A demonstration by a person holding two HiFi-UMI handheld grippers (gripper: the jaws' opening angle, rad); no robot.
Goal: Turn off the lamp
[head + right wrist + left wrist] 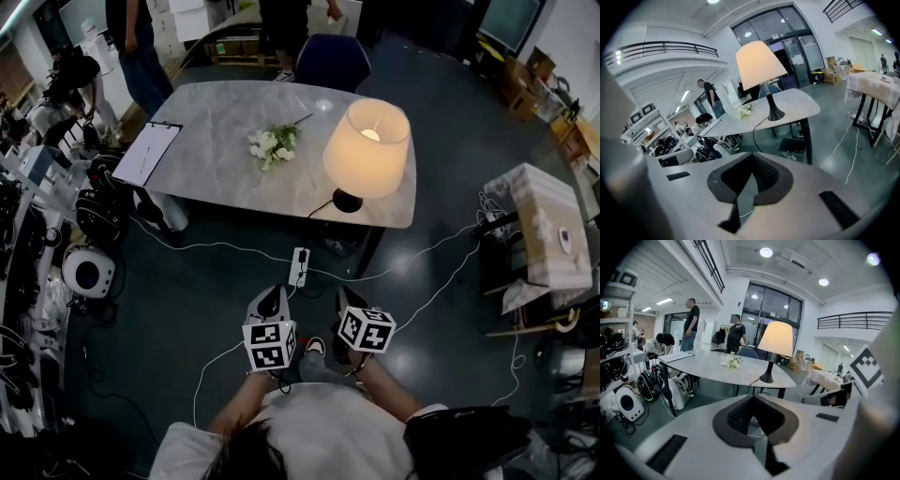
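The step in hand is, as I judge, the approach: the lamp with the cream fabric shade and the black round foot (367,148) is lit, and neither of my tools is near it. It stands on the grey marble-pattern table (216,141), at the table's right end and close to the edge that faces me. A small bunch of white flowers (273,143) lies to the left of it on the same top.

My left gripper (267,305) and my right gripper (349,302) are side by side in front of my body, over the dark floor, and both point towards the table. The lamp is well apart from them, ahead and a little to the right, more in the line of the right gripper than of the left one. Between us on the floor lies a white power strip (300,266). A thin black cord (322,207) leaves the foot of the lamp and goes down over the table edge; where it ends I cannot follow.

In each gripper view the two dark pads meet with no gap, so both tools are closed with nothing between the jaws.

The next move calls for coming close to the table and finding the switch. I see no switch in any view; it may be on the cord, on the foot or under the shade. I think a closed tip is good for pressing a button, but the lamp looks light, so a hard push could shift it.
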